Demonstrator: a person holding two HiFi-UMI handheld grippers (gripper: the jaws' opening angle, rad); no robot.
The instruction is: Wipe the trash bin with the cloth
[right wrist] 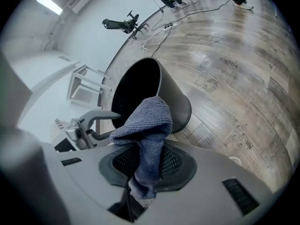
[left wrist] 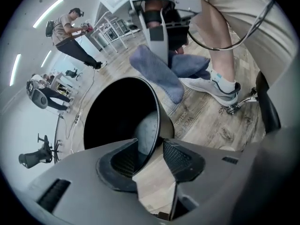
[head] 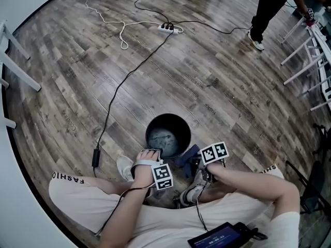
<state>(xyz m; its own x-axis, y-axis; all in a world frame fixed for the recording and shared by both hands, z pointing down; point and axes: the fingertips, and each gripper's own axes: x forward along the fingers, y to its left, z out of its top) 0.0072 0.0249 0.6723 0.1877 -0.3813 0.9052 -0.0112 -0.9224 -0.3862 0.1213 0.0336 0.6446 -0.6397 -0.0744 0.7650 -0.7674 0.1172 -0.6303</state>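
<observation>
Plank floor (head: 207, 76), upright trash bin (head: 168, 134) mouth-up; left tool (left wrist: 149, 159) released astride rim (left wrist: 157, 111), right tool (right wrist: 147, 162) clenching cloth (right wrist: 149, 121)

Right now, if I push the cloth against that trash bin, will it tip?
Likely it slides or tips easily: the trash bin looks thin-walled and seems empty, on a smooth wood floor. The left gripper straddles its rim with jaws apart, so nothing steadies it. The cloth, pinched in the right gripper, folds over itself, so probably floppy.
</observation>
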